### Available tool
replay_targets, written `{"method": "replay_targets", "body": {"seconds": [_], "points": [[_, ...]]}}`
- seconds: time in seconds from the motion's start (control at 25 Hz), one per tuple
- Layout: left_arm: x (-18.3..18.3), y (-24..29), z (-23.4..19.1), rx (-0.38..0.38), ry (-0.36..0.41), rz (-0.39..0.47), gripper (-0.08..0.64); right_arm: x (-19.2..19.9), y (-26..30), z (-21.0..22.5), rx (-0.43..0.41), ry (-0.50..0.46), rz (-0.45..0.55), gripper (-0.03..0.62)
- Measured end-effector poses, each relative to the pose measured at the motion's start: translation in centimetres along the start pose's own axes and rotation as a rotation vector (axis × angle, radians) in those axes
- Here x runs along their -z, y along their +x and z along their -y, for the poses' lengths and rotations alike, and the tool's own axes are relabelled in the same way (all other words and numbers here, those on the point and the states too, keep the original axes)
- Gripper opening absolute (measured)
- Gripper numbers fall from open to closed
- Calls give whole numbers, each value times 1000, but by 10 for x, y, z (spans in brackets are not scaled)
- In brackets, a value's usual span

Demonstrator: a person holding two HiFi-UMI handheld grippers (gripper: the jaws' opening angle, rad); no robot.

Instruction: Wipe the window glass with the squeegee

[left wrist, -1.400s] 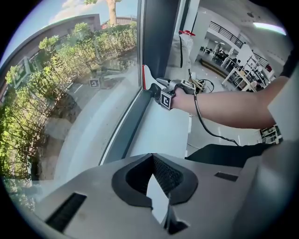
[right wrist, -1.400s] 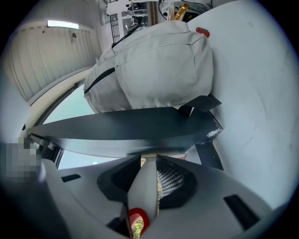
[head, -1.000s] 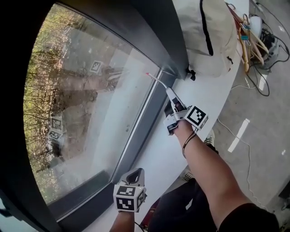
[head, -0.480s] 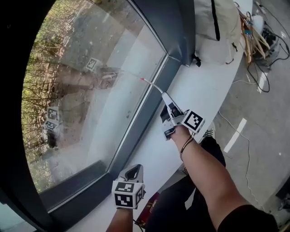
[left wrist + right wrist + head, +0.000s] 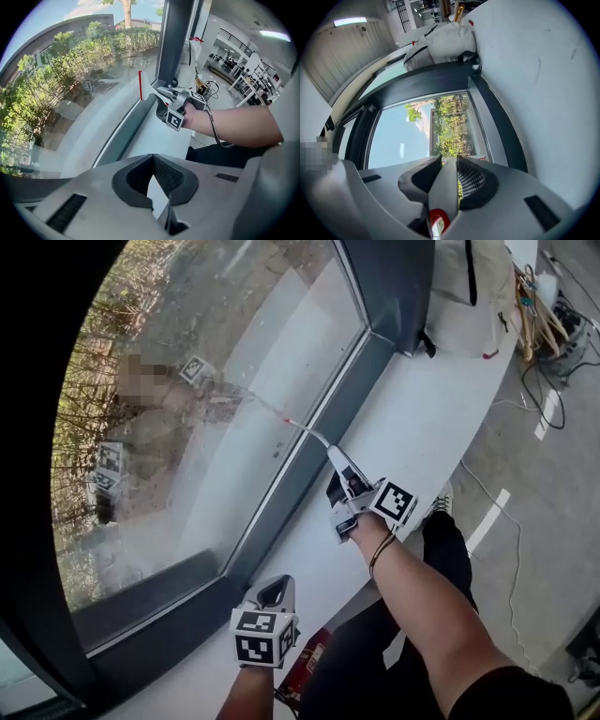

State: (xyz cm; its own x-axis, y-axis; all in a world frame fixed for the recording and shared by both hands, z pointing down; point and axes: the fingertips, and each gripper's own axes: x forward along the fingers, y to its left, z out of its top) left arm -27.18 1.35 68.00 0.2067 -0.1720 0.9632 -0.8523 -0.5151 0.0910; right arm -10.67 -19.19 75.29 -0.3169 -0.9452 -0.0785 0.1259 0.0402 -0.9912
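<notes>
The window glass [image 5: 216, 381] fills the left of the head view, above a white sill [image 5: 412, 427]. My right gripper [image 5: 337, 460] is shut on the squeegee [image 5: 309, 434] by its pale handle. The thin stem reaches up and left, and the red-tipped blade end [image 5: 287, 419] lies against the glass near the dark frame. In the right gripper view the handle [image 5: 444, 187] sits clamped between the jaws of the right gripper [image 5: 447, 161]. My left gripper [image 5: 278, 587] hovers low over the sill, shut on nothing. From the left gripper [image 5: 152, 159] I see the squeegee [image 5: 140, 86] and the right gripper [image 5: 165, 95].
A white bag [image 5: 478, 277] lies on the far end of the sill. Wooden hangers and cables [image 5: 536, 306] clutter the grey floor at right. The dark window frame [image 5: 281, 512] runs between glass and sill. The person's dark-trousered legs [image 5: 450, 549] stand beside the sill.
The right gripper has carried the squeegee along the window towards me, and the blade end now sits further onto the glass. The left gripper has barely moved.
</notes>
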Motion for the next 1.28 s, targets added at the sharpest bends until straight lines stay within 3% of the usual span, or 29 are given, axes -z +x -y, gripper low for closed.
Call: {"method": "replay_targets", "body": {"seconds": [0.52,1.28], "points": [[39,-9,-5,-5,-55,12,0,78,-14,3,21,32,-115,95],[47,-18,-6,-10,-71,27,0,85,-22,-6,32,-7,-163,95]]}}
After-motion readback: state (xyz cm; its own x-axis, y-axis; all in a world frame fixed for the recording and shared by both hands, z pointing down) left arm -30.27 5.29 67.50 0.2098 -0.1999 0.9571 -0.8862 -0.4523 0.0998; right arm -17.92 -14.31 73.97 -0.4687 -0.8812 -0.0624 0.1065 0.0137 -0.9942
